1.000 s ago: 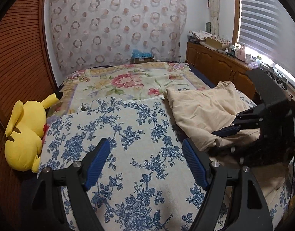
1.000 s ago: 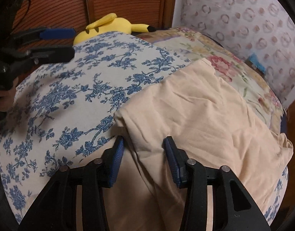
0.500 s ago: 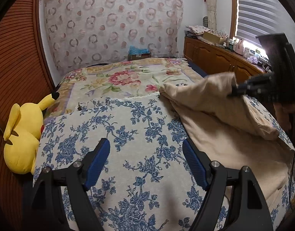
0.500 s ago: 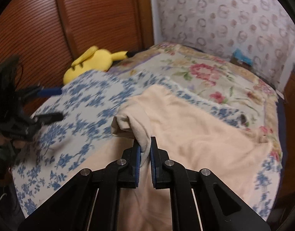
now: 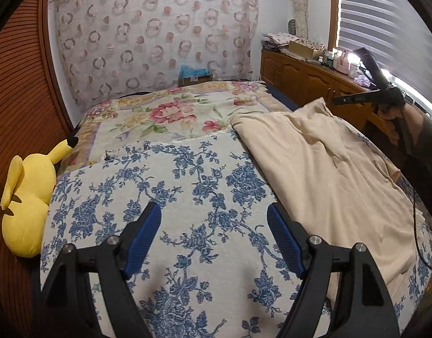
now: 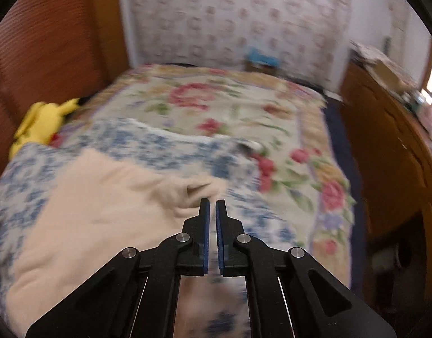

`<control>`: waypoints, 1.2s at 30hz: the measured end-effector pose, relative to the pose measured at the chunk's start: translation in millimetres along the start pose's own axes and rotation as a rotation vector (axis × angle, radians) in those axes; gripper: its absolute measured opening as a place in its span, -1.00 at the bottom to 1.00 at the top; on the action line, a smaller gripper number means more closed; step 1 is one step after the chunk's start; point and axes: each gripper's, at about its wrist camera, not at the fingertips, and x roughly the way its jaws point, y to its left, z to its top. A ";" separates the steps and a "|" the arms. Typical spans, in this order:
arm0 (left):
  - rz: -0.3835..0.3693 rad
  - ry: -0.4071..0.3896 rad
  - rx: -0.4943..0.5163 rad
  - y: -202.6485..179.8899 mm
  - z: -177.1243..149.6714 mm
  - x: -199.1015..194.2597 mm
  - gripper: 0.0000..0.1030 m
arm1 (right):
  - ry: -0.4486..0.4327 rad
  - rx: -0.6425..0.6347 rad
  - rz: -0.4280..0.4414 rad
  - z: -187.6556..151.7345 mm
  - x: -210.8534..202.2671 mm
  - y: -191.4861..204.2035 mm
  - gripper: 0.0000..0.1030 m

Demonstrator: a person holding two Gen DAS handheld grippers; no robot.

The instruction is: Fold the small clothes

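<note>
The task's thing is a cream garment [image 5: 328, 169] of soft, plain fabric, lying spread over the right half of the left wrist frame on a blue floral cover [image 5: 187, 197]. Its surface is creased, with a raised peak at its far corner near the centre right of the frame and a folded edge running along its right side. In the right wrist view, which is motion-blurred, the same garment [image 6: 89, 211] fills the lower left, with a bunched lump just left of the fingertips at frame centre. The left gripper [image 5: 214, 235] stands with jaws wide apart at the bottom of its frame, over the blue cover, with nothing between its blue pads [image 5: 144, 236]. The right gripper [image 6: 213, 205] has its jaws drawn together to a thin slit with no cloth seen between them; in the left wrist view it [image 5: 353, 99] appears at the upper right, raised clear of the garment, held by a hand [image 5: 396, 118]. A yellow plush toy [image 5: 27, 197] lies at the left edge. No brand, label or legible writing can be made out in either view.
</note>
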 end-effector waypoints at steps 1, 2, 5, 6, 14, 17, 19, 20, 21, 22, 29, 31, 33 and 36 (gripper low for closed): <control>-0.001 0.003 0.003 -1.5 -0.4 0.6 0.53 | 0.001 0.023 -0.003 -1.1 2.2 -7.6 -0.96; -0.002 0.007 0.006 -3.4 -0.8 1.2 0.53 | -0.002 0.047 0.003 -2.6 2.7 -13.2 -0.96; -0.008 0.019 0.015 -9.1 -1.9 3.5 0.53 | -0.014 0.058 0.041 -7.0 -2.8 -12.8 -0.80; -0.009 0.022 0.018 -11.0 -1.9 4.4 0.53 | -0.018 0.050 0.058 -9.0 -6.5 -8.4 -0.64; -0.044 0.032 0.039 -30.3 -10.6 -0.9 0.53 | -0.004 -0.006 0.167 -44.2 -43.9 33.5 -0.51; -0.060 0.032 0.046 -39.4 -15.4 -6.7 0.53 | 0.007 -0.046 0.170 -70.4 -72.6 49.0 -0.51; -0.071 0.027 0.051 -45.5 -18.2 -12.2 0.53 | 0.012 -0.055 0.174 -86.8 -89.6 53.9 -0.51; -0.079 0.022 0.056 -49.5 -20.4 -16.1 0.53 | 0.014 -0.056 0.177 -95.7 -98.2 55.6 -0.51; -0.085 0.020 0.060 -53.5 -22.9 -19.3 0.53 | 0.018 -0.054 0.179 -105.9 -105.9 57.2 -0.51; -0.090 0.020 0.063 -57.1 -25.4 -22.0 0.53 | 0.027 -0.052 0.180 -118.9 -114.8 59.2 -0.50; -0.118 0.031 0.078 -79.9 -46.9 -38.1 0.53 | 0.076 -0.027 0.148 -191.0 -138.8 66.9 -0.36; -0.123 0.038 0.078 -84.8 -53.1 -41.4 0.53 | 0.088 -0.028 0.128 -208.9 -140.6 70.6 -0.36; -0.127 0.044 0.080 -89.2 -59.7 -44.0 0.53 | 0.095 -0.020 0.137 -225.8 -141.7 72.8 -0.36; -0.130 0.058 0.081 -94.4 -68.6 -46.1 0.53 | 0.100 -0.020 0.136 -242.8 -140.1 78.3 -0.36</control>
